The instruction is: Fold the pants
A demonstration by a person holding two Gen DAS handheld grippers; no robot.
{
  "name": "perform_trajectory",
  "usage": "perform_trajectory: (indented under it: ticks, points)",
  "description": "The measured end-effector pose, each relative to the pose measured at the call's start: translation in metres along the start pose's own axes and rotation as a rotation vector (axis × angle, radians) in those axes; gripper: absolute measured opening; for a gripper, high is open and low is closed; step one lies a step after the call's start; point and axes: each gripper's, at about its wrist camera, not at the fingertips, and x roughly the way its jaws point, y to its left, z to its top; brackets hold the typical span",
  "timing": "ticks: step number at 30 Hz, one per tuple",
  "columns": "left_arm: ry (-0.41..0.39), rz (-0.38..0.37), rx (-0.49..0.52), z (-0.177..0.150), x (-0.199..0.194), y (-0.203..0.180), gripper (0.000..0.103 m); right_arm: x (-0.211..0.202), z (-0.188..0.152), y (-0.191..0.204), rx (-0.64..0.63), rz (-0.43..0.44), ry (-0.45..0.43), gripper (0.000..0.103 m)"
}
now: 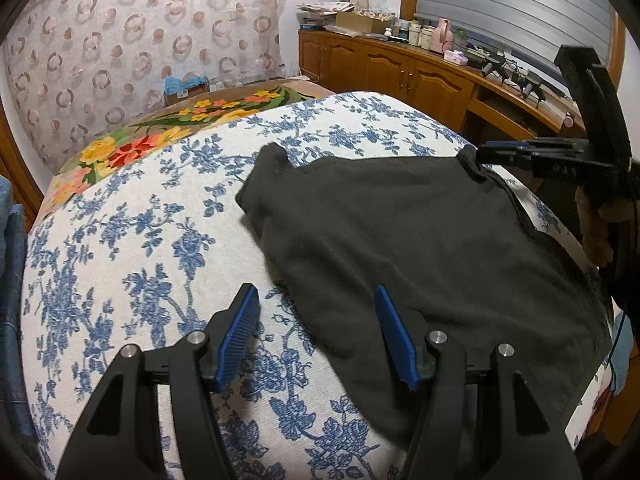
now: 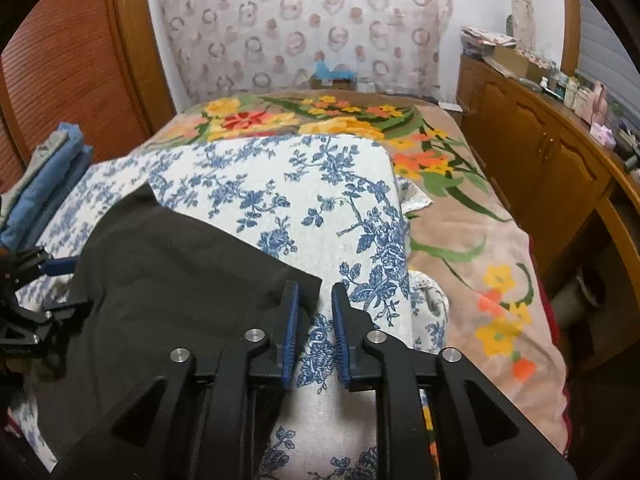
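**Supervisor:** Where do we stand with the fold?

**Me:** I judge we're well along. The black pants (image 1: 400, 240) lie as a compact, flattened slab on the blue-flowered cloth (image 1: 132, 240) that covers the near part of the bed. I can see more than one layer at the far left corner, so at least one fold looks done. What I think remains is one more fold, or just squaring the edges. I can't count the layers for certain.

**Supervisor:** Start from the left. What's that claw doing?

**Me:** My left gripper (image 1: 318, 332) hovers above the near left edge of the pants, jaws standing apart and holding nothing. One pad sits over the bare cloth, the other over the black fabric.

**Supervisor:** And the right?

**Me:** My right gripper (image 2: 316, 332) is at the pants' far right corner. Its jaws are parted only narrowly, and through the gap I see flowered cloth, not black fabric. The left-hand pad sits just at the corner's edge; I read it as gripping nothing.

**Supervisor:** Which way does the bundle run?

**Me:** Its long axis appears to run from my left claw across to my right one, slanting away toward the far right in the left camera. I can't tell waistband from hems.
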Motion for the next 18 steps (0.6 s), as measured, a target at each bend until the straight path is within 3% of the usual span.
perform_trajectory:
  ticks: [3,8,13,15,18]
  points:
    - [-0.008,0.007,-0.003,0.007,-0.006,0.004,0.061,0.003,-0.001,0.002,0.003,0.021,0.007,0.027]
    - [-0.039,0.006,-0.008,0.027,-0.01,0.014,0.061,0.007,-0.003,0.005,-0.001,0.038,0.02,0.029]
    - [-0.045,0.0,-0.014,0.053,0.005,0.026,0.051,0.014,-0.002,0.009,-0.029,0.02,0.037,0.029]
    - [-0.034,-0.011,-0.02,0.061,0.015,0.029,0.044,0.015,-0.002,0.009,-0.038,0.024,0.037,0.016]
    - [-0.012,-0.012,-0.025,0.069,0.032,0.035,0.037,0.011,-0.002,0.01,-0.048,0.029,0.018,0.009]
